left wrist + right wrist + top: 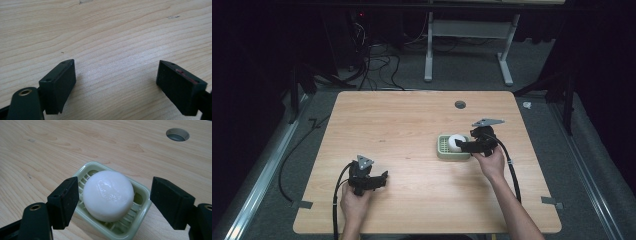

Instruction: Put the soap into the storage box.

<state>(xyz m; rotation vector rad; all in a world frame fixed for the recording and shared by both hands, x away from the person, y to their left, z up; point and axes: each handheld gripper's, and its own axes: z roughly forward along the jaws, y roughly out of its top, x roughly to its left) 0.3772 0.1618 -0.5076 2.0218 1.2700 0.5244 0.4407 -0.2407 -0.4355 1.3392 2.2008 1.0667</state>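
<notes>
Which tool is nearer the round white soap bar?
Right. The right tool straddles the round white soap bar, jaws open; the left tool sits far off over bare wooden table.

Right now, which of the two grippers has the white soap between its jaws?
The right gripper: its open jaws flank the white soap in the green dish. The left gripper is over bare table.

Tabletop point(412, 150) evenly lit, surroundings dark; close views sharp, edges perhaps slightly soft.
</notes>
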